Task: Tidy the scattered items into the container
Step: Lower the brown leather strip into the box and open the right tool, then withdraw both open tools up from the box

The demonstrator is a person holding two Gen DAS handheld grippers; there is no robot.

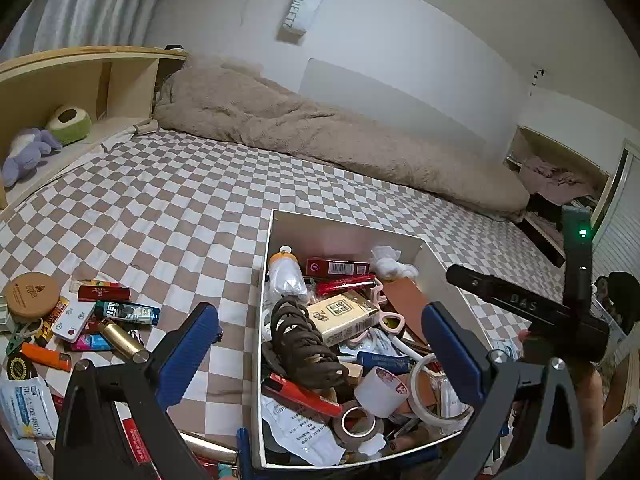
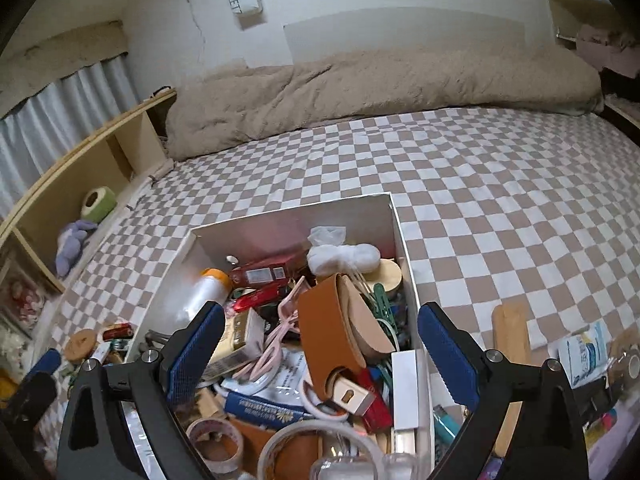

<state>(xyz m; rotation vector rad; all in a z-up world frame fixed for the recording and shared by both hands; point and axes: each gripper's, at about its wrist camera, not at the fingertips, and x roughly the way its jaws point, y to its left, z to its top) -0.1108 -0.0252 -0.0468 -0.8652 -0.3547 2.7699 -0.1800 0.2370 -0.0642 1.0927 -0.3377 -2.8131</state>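
Hovering spread and empty over the crammed white box: right hand-held gripper, left hand-held gripper. Beyond, left on the bed: light, rigid, slippery orange lighter, best pinched across its flat sides.

Checkered bed — white box, beige blanket, scattered small items lie on it.

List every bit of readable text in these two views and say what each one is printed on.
"SWEETY", as best it reads, on the white box hanging on the wall.
"DAS", faint, on the black bar of the right gripper seen from the left wrist view.
"NEW" on the dark pack lying on the checked sheet.
Print on the red box, the receipt and the blue tube in the container: too small to read.
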